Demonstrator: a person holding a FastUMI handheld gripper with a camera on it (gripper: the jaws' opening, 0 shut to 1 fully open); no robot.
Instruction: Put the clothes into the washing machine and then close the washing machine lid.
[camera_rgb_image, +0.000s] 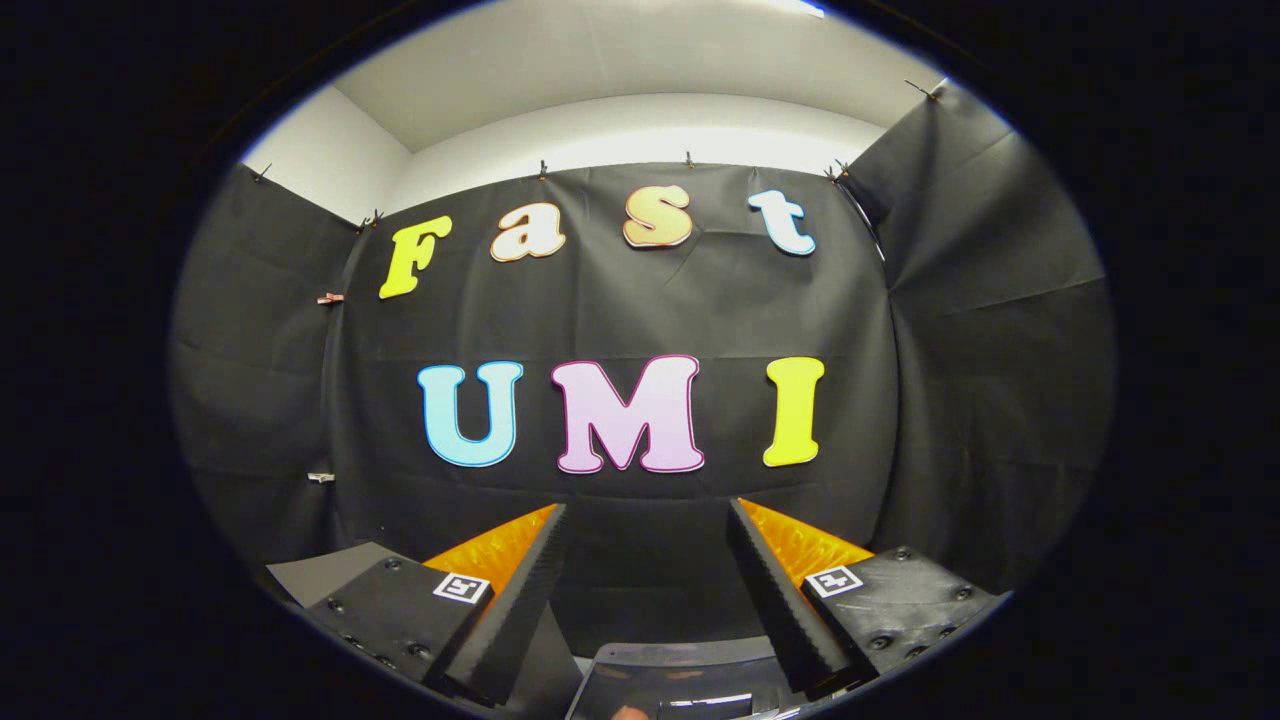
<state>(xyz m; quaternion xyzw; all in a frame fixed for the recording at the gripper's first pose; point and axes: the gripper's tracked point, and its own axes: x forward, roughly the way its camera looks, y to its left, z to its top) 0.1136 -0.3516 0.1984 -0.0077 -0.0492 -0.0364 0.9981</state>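
At the far left hangs the booth's black cloth wall (260, 330), creased and pinned along its top edge with small clips; above it runs a pale, plain white wall (330, 160) and a white ceiling. Low on that side, just outside the left finger's mount, a flat grey slab (320, 575) shows — too little of it is visible to tell what it is.

The gripper (645, 520) points straight at the back cloth, raised well above anything it might handle. Its fingers (520, 610) stand wide apart, tips angled slightly outward from each other, with nothing held between them; through the gap only cloth appears. Each finger has a ribbed inner face, and each mount carries a small square black-and-white marker tag (462, 587) on top — a coded pattern, not readable writing.

Below and between the fingers, close to the camera, lies a dark grey glossy plastic surface with a curved rim (680, 665), catching bright reflections; this looks like part of the washing machine's top, though I cannot tell whether its lid is open or closed. A small pale rounded thing (630, 712) peeks up at the very bottom of it, too cut off to identify. No clothes can be made out.

To the right, the cloth wall folds into a corner and continues along the booth's side.
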